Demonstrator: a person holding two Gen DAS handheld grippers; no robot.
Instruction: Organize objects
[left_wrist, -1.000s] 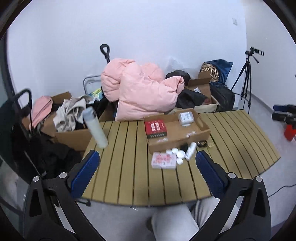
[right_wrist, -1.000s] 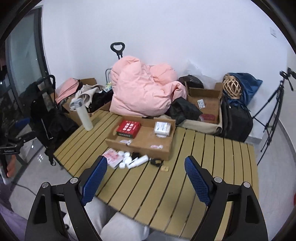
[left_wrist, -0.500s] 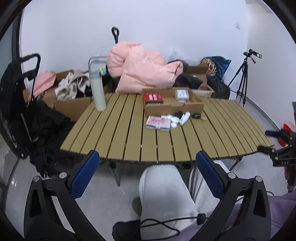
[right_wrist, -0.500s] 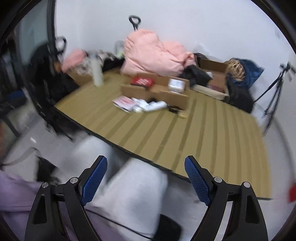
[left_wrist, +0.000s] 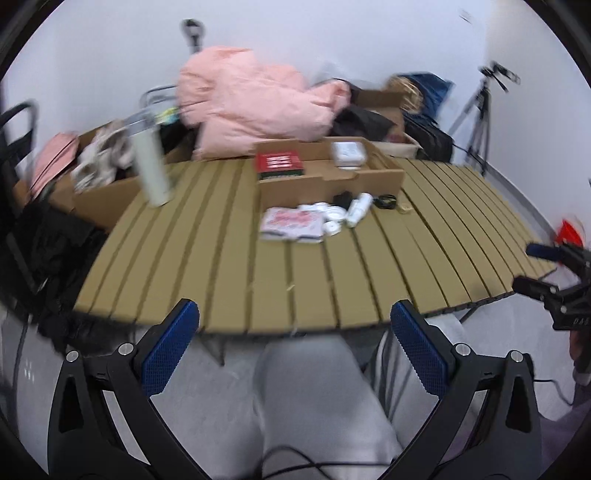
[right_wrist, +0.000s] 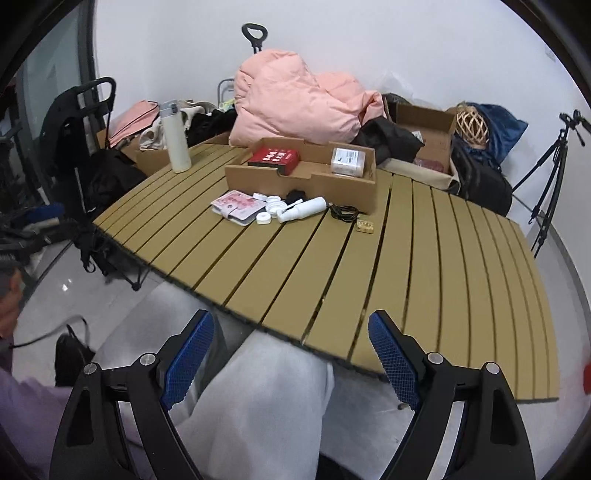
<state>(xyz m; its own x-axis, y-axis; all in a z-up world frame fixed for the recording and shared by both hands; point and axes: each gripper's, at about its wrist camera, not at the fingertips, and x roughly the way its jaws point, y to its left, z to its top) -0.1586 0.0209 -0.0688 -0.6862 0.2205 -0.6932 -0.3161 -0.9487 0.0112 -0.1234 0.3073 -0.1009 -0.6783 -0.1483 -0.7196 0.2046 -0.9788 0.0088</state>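
Your left gripper (left_wrist: 294, 325) and right gripper (right_wrist: 291, 338) gape empty; beside the cardboard box (right_wrist: 300, 181), wallet (right_wrist: 236, 206), bottle (right_wrist: 303, 209) and cable (right_wrist: 343, 212) await sorting.

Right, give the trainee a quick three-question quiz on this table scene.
1. True or false: the red box lies inside the cardboard tray.
2. Which stands upright on the slatted table? A) white spray bottle B) cream flask C) black cable
3. Fill in: both the left claw and the right claw are ____.

Key: 1 true; 2 B; 3 open, holding nothing.
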